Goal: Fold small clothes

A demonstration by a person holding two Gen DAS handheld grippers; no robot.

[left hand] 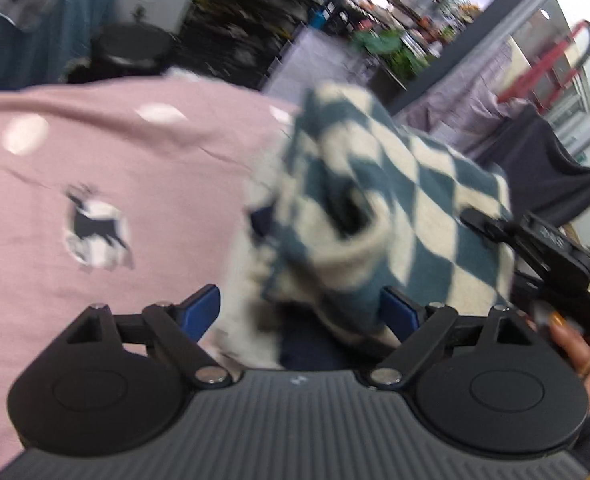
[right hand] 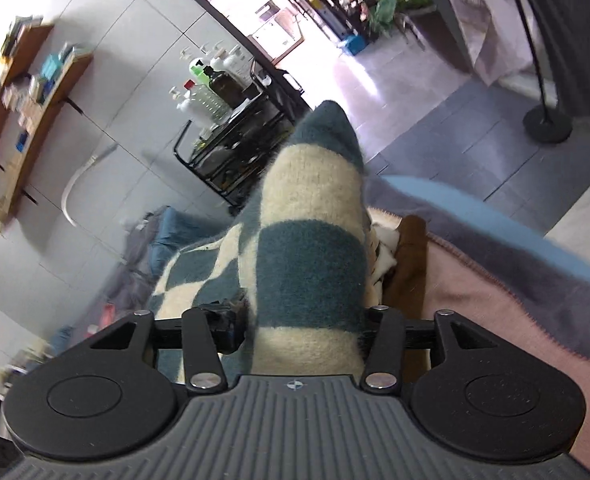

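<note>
A teal-and-cream checkered knit garment (left hand: pixel 379 208) hangs bunched in the air in front of my left gripper (left hand: pixel 299 312). The left gripper's blue fingers (left hand: pixel 201 310) stand wide apart with the knit's lower folds draped between them. My right gripper (right hand: pixel 305 320) is shut on the same checkered garment (right hand: pixel 311 248), which rises in a thick fold between its jaws. The right gripper also shows at the right of the left wrist view (left hand: pixel 535 248), clamped on the knit's edge.
A pink cloth with a dog print (left hand: pixel 95 208) covers the surface below and shows in the right wrist view (right hand: pixel 495 320). A brown garment (right hand: pixel 407 264) and a blue-grey blanket (right hand: pixel 475 216) lie beside it. A black cart with bottles (right hand: pixel 231 128) stands behind.
</note>
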